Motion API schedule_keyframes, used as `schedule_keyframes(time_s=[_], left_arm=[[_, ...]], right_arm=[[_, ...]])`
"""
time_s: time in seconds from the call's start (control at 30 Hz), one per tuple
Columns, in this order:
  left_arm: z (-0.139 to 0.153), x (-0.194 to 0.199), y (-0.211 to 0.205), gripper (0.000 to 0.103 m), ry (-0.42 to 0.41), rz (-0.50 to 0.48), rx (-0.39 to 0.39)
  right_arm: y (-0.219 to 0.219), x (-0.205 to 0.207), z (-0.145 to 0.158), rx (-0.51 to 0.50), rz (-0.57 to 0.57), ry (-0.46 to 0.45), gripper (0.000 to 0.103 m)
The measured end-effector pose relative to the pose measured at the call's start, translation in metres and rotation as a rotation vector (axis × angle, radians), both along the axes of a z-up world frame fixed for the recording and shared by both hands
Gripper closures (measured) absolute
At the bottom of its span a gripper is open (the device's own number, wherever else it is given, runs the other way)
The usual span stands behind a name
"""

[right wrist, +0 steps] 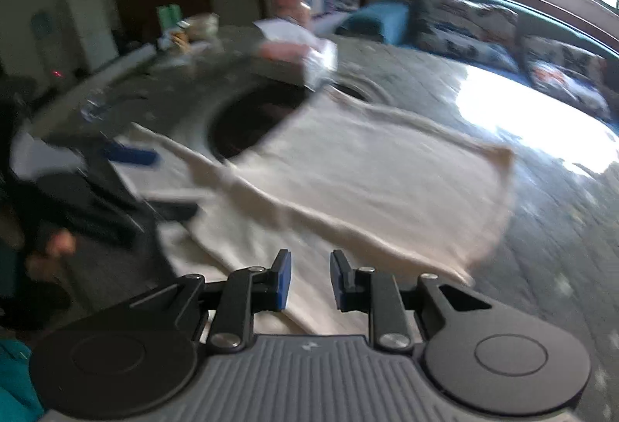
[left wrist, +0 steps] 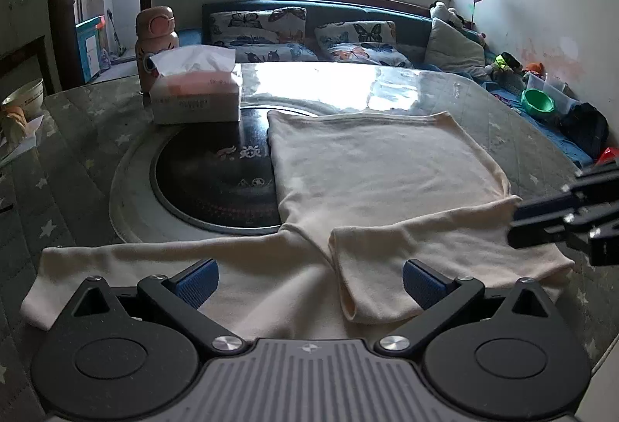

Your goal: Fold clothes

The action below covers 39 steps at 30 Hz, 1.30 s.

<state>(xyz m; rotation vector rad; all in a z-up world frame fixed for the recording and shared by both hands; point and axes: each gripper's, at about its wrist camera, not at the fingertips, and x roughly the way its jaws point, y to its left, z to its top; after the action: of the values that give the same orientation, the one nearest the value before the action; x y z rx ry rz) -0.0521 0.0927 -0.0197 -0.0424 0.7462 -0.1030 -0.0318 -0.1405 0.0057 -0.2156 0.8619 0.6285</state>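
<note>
A cream long-sleeved shirt lies flat on the table, its hem toward the window. One sleeve stretches out to the left; the other sleeve is folded across the near part of the shirt. My left gripper hovers wide open over the collar end, nothing between its blue pads. My right gripper reaches in from the right by the folded sleeve's shoulder. In the blurred right wrist view the right gripper stands narrowly open above the shirt, holding nothing.
A tissue box and a pink bottle stand at the table's far left. A round black hotplate is set into the table, partly under the shirt. Behind lies a sofa with butterfly cushions. A hand shows at left.
</note>
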Motion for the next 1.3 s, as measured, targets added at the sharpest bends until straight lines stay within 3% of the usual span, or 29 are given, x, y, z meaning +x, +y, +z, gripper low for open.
schedule_keyframes(time_s=[0.17, 0.33, 0.57, 0.73, 0.9, 1.0, 1.3], left_arm=[[0.000, 0.007, -0.016, 0.000, -0.003, -0.034, 0.008], [-0.008, 0.015, -0.031, 0.000, 0.016, -0.048, 0.020], [-0.022, 0.020, -0.035, 0.001, 0.051, -0.043, 0.039], [-0.019, 0.015, -0.020, 0.000, 0.043, 0.008, 0.022], [-0.015, 0.008, 0.004, 0.000, 0.040, 0.083, 0.013], [-0.013, 0.004, 0.020, 0.000, 0.040, 0.127, 0.021], [-0.008, -0.011, 0.073, 0.000, 0.029, 0.327, 0.023]], right_arm=[[-0.029, 0.008, -0.011, -0.067, -0.089, -0.033, 0.082], [-0.037, 0.023, -0.014, -0.021, -0.132, -0.074, 0.082], [-0.043, 0.035, -0.039, -0.062, -0.162, -0.046, 0.086], [-0.034, 0.023, -0.027, -0.049, -0.115, -0.069, 0.085], [-0.022, 0.016, -0.041, -0.080, -0.082, -0.042, 0.085], [-0.015, 0.012, -0.031, -0.060, -0.067, -0.048, 0.085], [0.056, -0.001, -0.022, -0.038, 0.146, -0.074, 0.084]])
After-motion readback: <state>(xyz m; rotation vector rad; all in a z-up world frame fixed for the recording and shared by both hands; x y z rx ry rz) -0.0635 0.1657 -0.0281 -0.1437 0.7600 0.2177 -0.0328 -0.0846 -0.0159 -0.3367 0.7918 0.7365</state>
